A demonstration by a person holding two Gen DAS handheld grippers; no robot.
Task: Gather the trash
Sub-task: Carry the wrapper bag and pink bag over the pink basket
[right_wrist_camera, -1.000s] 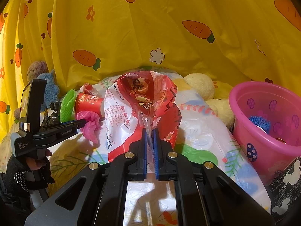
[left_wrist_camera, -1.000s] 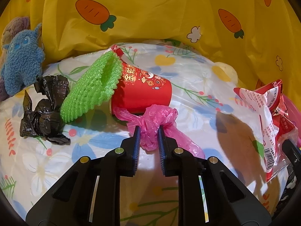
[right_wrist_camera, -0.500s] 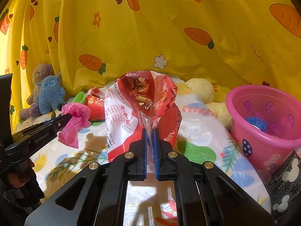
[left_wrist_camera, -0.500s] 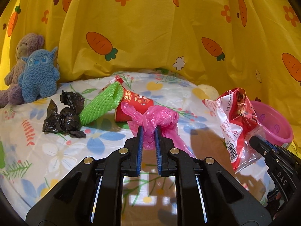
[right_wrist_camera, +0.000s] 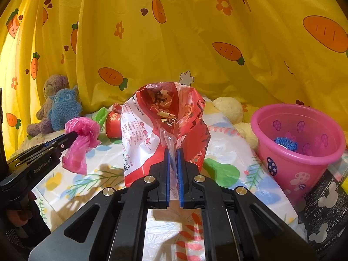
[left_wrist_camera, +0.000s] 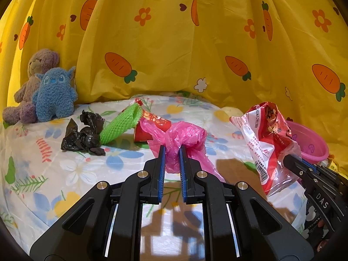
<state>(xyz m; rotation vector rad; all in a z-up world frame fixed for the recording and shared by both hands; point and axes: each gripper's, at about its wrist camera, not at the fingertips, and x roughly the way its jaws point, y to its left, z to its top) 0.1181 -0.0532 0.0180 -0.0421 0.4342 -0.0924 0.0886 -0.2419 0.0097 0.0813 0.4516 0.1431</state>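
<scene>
A crumpled pink plastic bag [left_wrist_camera: 184,137] is pinched between the fingers of the left gripper [left_wrist_camera: 171,150] and held clear of the flowered bed sheet [left_wrist_camera: 76,169]. A red snack wrapper [right_wrist_camera: 165,126] is clamped by its clear edge in the narrowly closed fingers of the right gripper [right_wrist_camera: 173,154]. A pink bucket [right_wrist_camera: 298,152] is seen at the sheet's right edge. Toward the far edge, a red paper cup [left_wrist_camera: 152,126], a green foam net [left_wrist_camera: 121,126] and a black bag [left_wrist_camera: 83,133] are left lying.
</scene>
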